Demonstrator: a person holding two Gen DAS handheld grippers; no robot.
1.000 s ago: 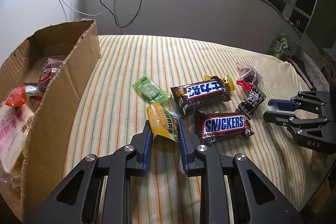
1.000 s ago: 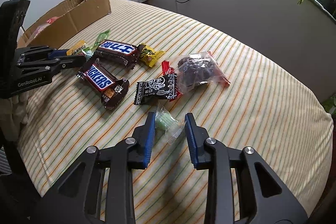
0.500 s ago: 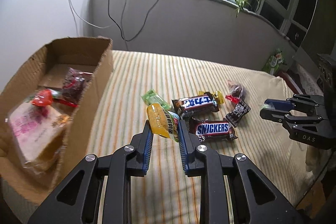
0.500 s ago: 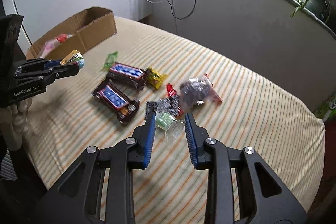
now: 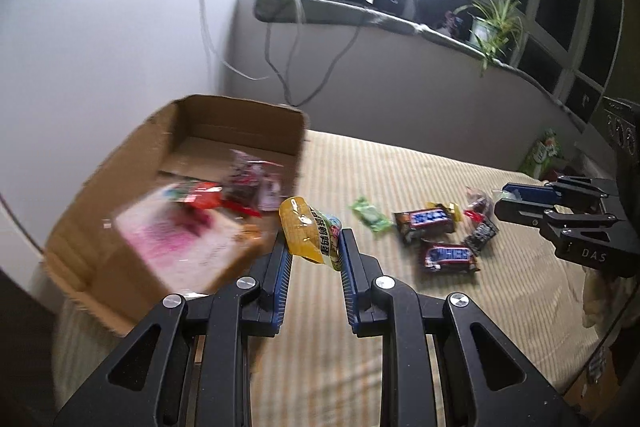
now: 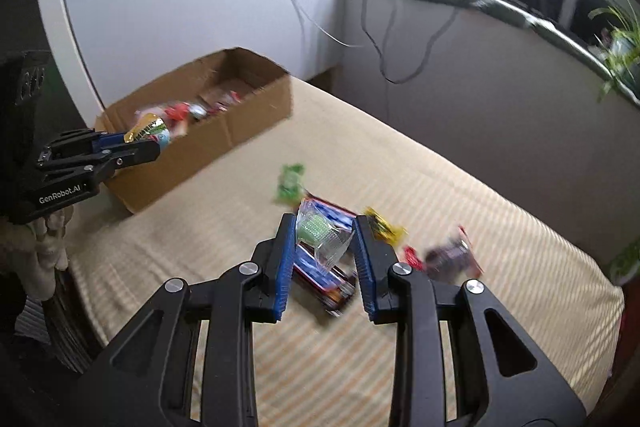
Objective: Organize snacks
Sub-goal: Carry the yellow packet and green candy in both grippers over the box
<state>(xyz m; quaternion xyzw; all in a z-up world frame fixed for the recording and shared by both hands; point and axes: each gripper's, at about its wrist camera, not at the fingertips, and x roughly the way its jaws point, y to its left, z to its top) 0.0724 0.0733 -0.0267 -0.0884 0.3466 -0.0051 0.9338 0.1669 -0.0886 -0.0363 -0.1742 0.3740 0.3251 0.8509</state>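
The left gripper (image 5: 313, 251) pinches a yellow snack (image 5: 310, 233), the right gripper (image 6: 324, 239) a clear green candy (image 6: 320, 231), both lifted to drop into the box (image 5: 224, 115) at 10 o'clock.

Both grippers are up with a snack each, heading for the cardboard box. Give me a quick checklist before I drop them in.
1. Left gripper shut on the yellow snack packet: ok.
2. Right gripper shut on the clear-wrapped green candy: ok.
3. Both snacks lifted off the striped cloth: ok.
4. Cardboard box open on top with room inside: ok.
5. Yellow snack packet over the box opening: not ok, it is at the near wall.
6. Green candy over the box: not ok, it is above the bars.
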